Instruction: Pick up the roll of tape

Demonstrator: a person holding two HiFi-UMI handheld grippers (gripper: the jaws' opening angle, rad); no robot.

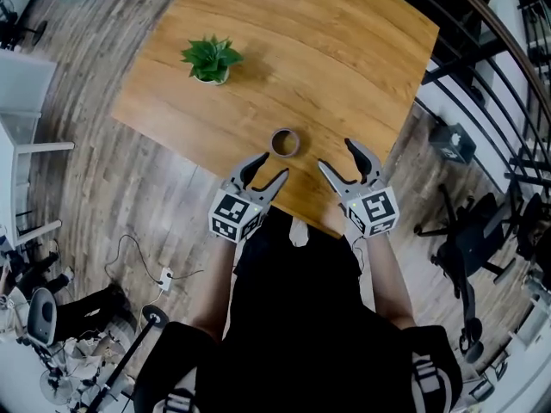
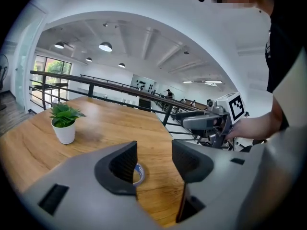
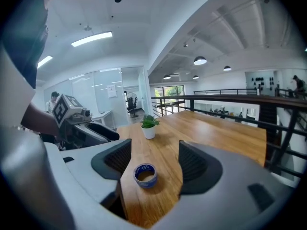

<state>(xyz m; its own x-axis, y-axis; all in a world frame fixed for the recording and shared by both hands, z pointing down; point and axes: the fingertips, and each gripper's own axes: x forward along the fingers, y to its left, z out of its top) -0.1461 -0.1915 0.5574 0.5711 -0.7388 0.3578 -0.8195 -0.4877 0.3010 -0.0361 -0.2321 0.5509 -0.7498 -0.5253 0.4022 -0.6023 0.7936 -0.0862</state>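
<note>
Plainly, the tape (image 3: 146, 175) lies flat, centred ahead of the right gripper's (image 1: 337, 156) wide, empty jaws, off-line from the left gripper's (image 1: 273, 166) open ones.

Blue roll of tape (image 3: 145, 175), green plant (image 1: 211, 55), white pot (image 1: 211, 78), brown wood-grain table (image 1: 336, 58).

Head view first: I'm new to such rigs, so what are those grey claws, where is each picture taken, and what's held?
A person holds two tools: the left hand-held gripper and the right hand-held gripper. The head view looks down from a camera on the person's head; each gripper view looks along one gripper's own jaws. On the wooden table lie a roll of tape, just ahead of both grippers, and a small potted plant farther off. Both pairs of jaws stand apart, holding nothing.
</note>
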